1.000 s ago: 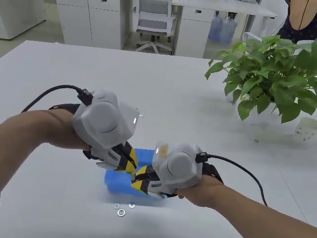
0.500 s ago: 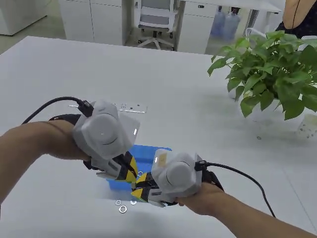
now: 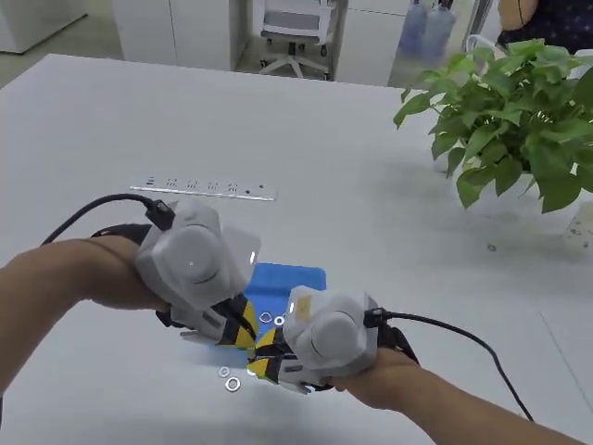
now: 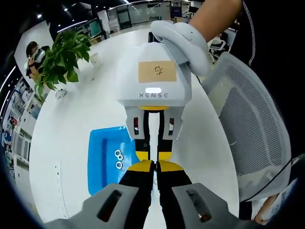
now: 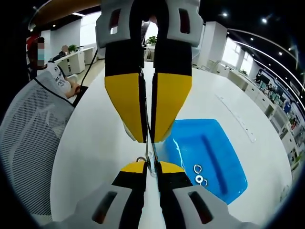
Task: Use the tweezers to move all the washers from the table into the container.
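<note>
Thin metal tweezers [image 5: 150,160] sit as a bright sliver between the yellow-tipped jaws of the right gripper [image 5: 147,168], which are pinched narrow onto them. The left gripper [image 5: 147,138] faces it tip to tip, jaws nearly together with just a slit; can't tell if the tweezers reach into that slit.

Head view: left hand [image 3: 111,269] comes in from the left, wrapped round its white housing, with the left gripper [image 3: 243,326] angled down and to the right. Right hand [image 3: 380,362] comes from the lower right, with the right gripper [image 3: 264,357] pointing left. The tips meet just at the near edge of the shallow blue plastic container [image 3: 296,278].

In the container: small silver ring washers [image 3: 266,318], two visible from the head view, lying flat and close together (the right gripper view shows three [image 5: 200,179], bunched). Loose washers on the table [image 3: 233,383]: two, just beside the container's near-left corner, below the jaws.

Left gripper view: own black-and-yellow jaws [image 4: 153,167] against the right gripper [image 4: 153,155], container [image 4: 102,162] to the left of them.

White matte tabletop [image 3: 371,185], smooth. Flat white power strip [image 3: 204,188] lies beyond the container, well apart. Leafy green potted plant [image 3: 510,120] stands at the far right. Black cable [image 3: 445,329] trails off the right gripper.
</note>
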### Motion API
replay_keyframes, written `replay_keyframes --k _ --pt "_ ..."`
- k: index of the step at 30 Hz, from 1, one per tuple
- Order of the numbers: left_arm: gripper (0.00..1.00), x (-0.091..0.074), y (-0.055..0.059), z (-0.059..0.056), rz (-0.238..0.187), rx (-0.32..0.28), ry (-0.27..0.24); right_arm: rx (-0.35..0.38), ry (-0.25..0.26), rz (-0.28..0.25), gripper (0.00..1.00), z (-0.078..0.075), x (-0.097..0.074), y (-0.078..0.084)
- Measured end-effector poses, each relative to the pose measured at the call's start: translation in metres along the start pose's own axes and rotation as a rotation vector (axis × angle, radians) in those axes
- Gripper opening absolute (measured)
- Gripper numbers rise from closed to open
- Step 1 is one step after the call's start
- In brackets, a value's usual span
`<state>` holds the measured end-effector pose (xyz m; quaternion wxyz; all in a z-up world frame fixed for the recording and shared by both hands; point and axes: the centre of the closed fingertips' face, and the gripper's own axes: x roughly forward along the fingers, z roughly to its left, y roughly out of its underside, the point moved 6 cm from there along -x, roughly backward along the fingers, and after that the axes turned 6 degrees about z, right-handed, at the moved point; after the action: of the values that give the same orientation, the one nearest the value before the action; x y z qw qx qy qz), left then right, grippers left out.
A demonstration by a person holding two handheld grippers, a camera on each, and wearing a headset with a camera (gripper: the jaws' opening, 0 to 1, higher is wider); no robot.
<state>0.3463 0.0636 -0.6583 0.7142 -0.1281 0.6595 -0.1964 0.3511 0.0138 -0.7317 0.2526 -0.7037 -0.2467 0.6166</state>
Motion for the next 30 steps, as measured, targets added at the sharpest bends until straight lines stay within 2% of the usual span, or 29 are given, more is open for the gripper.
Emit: replay_keyframes --k 18,23,30 --pt "0.06 0.013 0.010 0.004 0.004 -0.030 0.023 0.015 -0.033 0.007 0.11 -0.003 0.014 0.009" --pt "0.06 0.012 0.012 0.007 -0.002 -0.046 0.025 0.026 -0.036 -0.002 0.11 -0.005 0.015 0.009" --pt "0.06 0.012 0.012 0.005 -0.005 -0.049 0.035 0.024 -0.038 -0.003 0.11 -0.003 0.016 0.009"
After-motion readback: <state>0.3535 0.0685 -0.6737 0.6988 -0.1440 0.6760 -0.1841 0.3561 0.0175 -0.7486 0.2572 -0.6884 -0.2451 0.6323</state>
